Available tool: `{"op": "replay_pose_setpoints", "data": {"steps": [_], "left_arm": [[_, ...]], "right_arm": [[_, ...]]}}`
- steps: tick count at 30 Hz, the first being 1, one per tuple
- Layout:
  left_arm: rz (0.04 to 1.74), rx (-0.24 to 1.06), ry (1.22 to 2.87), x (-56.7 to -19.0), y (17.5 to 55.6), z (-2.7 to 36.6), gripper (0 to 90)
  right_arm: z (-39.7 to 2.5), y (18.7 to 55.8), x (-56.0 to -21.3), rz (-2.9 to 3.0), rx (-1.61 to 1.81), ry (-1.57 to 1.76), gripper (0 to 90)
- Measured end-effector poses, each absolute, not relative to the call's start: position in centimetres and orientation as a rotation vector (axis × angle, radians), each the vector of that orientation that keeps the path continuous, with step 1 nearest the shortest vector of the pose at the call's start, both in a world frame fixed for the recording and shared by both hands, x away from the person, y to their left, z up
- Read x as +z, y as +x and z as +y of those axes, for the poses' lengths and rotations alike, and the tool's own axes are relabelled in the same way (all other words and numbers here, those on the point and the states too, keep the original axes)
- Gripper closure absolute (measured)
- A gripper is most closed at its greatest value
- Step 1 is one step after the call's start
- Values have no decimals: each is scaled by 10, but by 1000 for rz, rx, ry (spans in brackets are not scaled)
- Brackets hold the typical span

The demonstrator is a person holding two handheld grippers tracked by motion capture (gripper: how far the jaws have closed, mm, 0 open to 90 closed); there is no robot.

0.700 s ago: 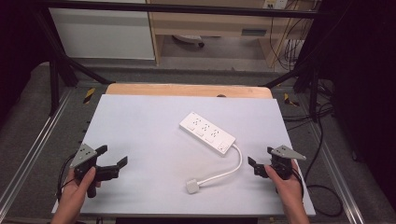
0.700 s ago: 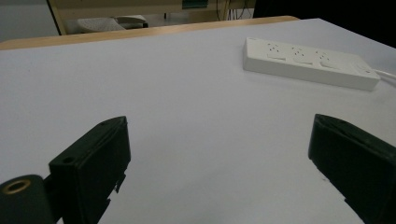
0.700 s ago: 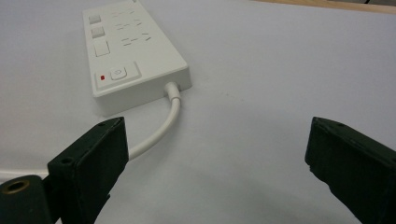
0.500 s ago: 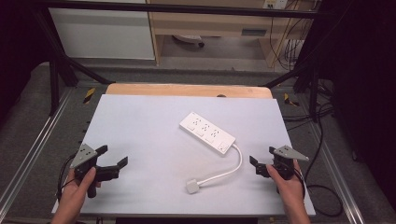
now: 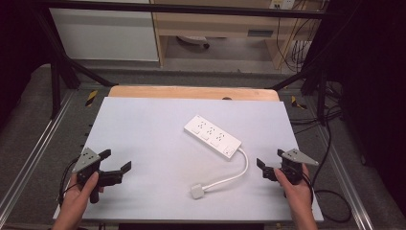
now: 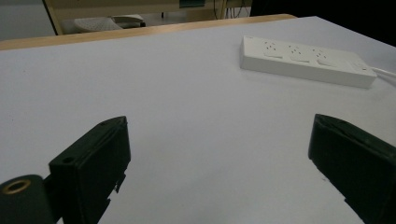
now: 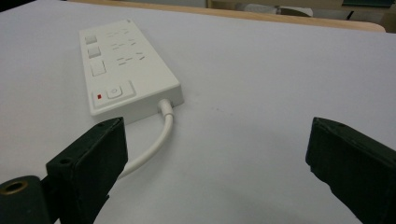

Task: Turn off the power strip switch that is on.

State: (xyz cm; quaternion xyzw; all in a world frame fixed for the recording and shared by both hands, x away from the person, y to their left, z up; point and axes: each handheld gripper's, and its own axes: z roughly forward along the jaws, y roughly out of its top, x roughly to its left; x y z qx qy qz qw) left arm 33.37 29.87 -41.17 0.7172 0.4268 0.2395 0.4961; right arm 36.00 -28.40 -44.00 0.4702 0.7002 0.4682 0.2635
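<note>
A white power strip (image 5: pixel 213 136) lies at an angle in the middle of the white tabletop (image 5: pixel 143 129). Its white cable (image 5: pixel 242 170) curls toward the near edge and ends in a white plug (image 5: pixel 197 191). My left gripper (image 5: pixel 116 160) rests open at the near left, with nothing between its jaws. My right gripper (image 5: pixel 269 158) is open at the near right, a short way right of the cable. In the left gripper view, the open gripper (image 6: pixel 219 126) faces the power strip (image 6: pixel 303 60) far off. In the right gripper view, the gripper (image 7: pixel 217 126) faces the power strip's switch end (image 7: pixel 123 70) and cable (image 7: pixel 156 140).
A wooden strip (image 5: pixel 191 92) runs along the table's far edge. Black frame bars (image 5: pixel 62 72) and metal rails (image 5: pixel 28 158) flank the table. Loose cables (image 5: pixel 330 191) lie on the floor at the right. Shelving (image 5: pixel 215 28) stands behind.
The right gripper has drifted very slightly to the right. The left gripper, the power strip and the cable stay where they were.
</note>
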Motion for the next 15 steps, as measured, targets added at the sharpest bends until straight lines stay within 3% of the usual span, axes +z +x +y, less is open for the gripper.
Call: {"op": "replay_pose_setpoints", "data": {"steps": [15], "left_arm": [[1030, 578, 1742, -412, 334, 298, 55]], "right_arm": [[-281, 358, -434, 1891, 1340, 1286, 33]]}}
